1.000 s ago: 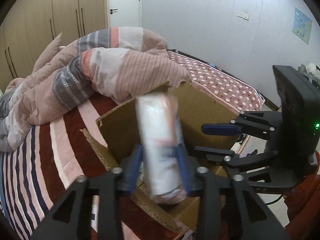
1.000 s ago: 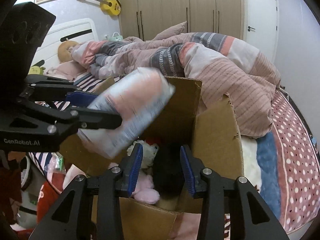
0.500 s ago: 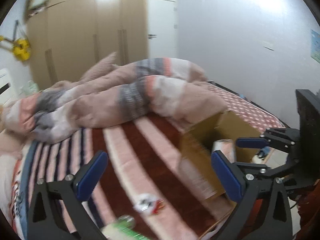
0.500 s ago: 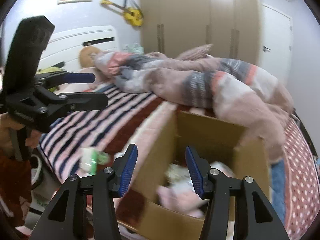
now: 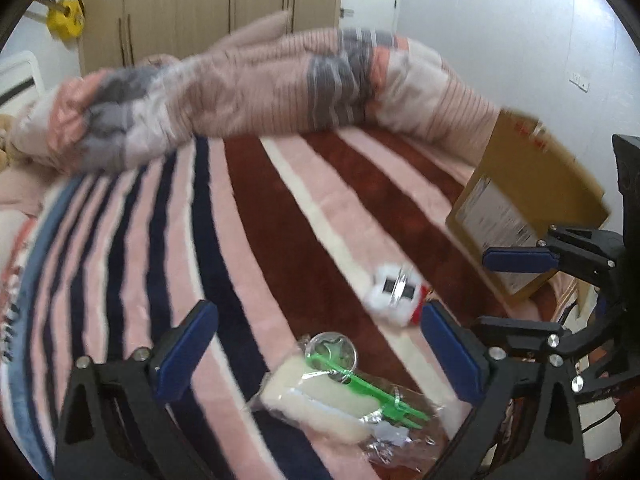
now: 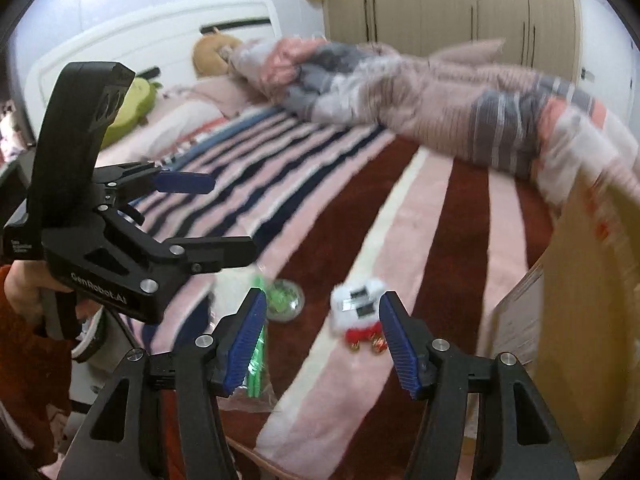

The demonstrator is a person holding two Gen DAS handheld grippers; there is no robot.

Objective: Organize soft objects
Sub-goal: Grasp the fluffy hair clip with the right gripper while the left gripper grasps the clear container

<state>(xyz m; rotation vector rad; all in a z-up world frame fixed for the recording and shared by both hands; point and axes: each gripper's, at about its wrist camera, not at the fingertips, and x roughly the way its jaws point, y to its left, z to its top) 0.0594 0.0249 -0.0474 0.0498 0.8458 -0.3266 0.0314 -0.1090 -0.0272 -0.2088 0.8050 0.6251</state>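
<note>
My left gripper (image 5: 318, 320) hangs over the striped blanket with its jaws wide, closing a little, and nothing pressed between them. Below it lies a clear packet (image 5: 332, 384) with a cream fluffy piece and a green plastic part. A small white plush with red trim (image 5: 396, 292) lies just beyond its right finger. My right gripper (image 6: 322, 320) is open, its jaws opening further, and the white plush (image 6: 358, 308) shows between its fingers without touching them. The packet (image 6: 280, 296) is at its left finger. The left gripper (image 6: 212, 216) stands to the left, the right gripper (image 5: 500, 292) to the right.
An open cardboard box (image 6: 580, 320) stands on the bed at the right, also box (image 5: 520, 208). A bunched pink and grey quilt (image 5: 260, 92) lies across the far side. Pillows and a headboard (image 6: 120, 52) are at far left, wardrobes behind. A hand (image 6: 24, 292) holds the left gripper.
The left gripper let go of the white and pink roll it held over the box. Both grippers swung away from the box to the blanket, and both now stand wider open.
</note>
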